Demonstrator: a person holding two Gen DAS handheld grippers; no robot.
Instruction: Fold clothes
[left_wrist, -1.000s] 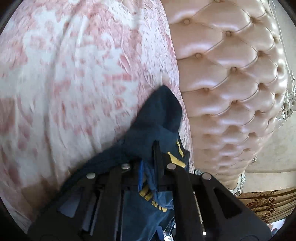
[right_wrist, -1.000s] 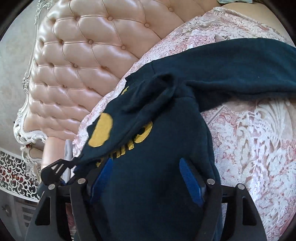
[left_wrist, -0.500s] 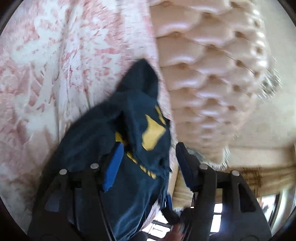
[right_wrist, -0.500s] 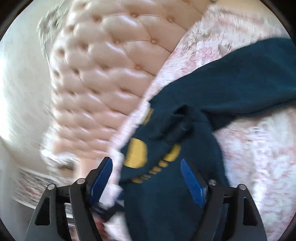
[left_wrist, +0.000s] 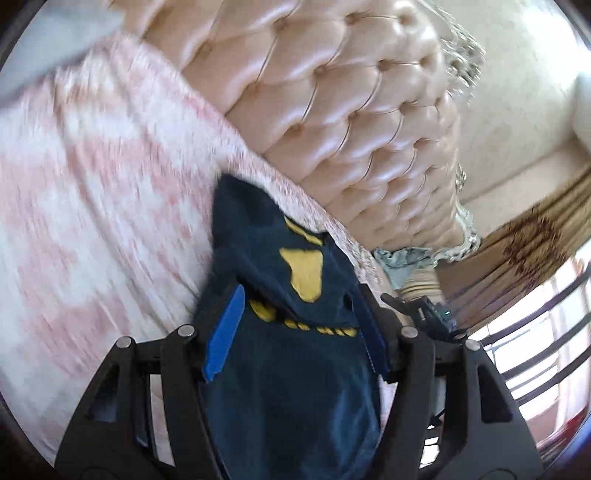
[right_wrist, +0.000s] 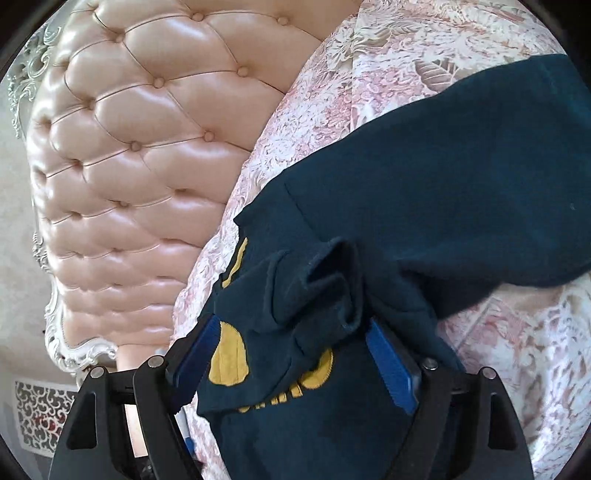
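Two grippers hang over one dark navy garment (right_wrist: 424, 192) that lies on a bed with a pink-and-white patterned bedspread (right_wrist: 517, 350), near the tufted pink headboard (right_wrist: 147, 147) at the far left. The garment carries a yellow print (right_wrist: 229, 354): a solid blob-like shape with a row of yellow letters beneath it, but folds hide most of the letters and they cannot be read. In the left wrist view the same yellow shape (left_wrist: 304, 273) and a broken line of lettering show on bunched cloth. The left gripper (left_wrist: 299, 332) has just been opening; its jaws stand spread, the cloth between them, unpinched. The right gripper (right_wrist: 295, 354) has its jaws wide and has just closed slightly; the crumpled printed part lies between its blue pads (right_wrist: 391, 369), unclamped. The rest of the garment stretches to the far right.
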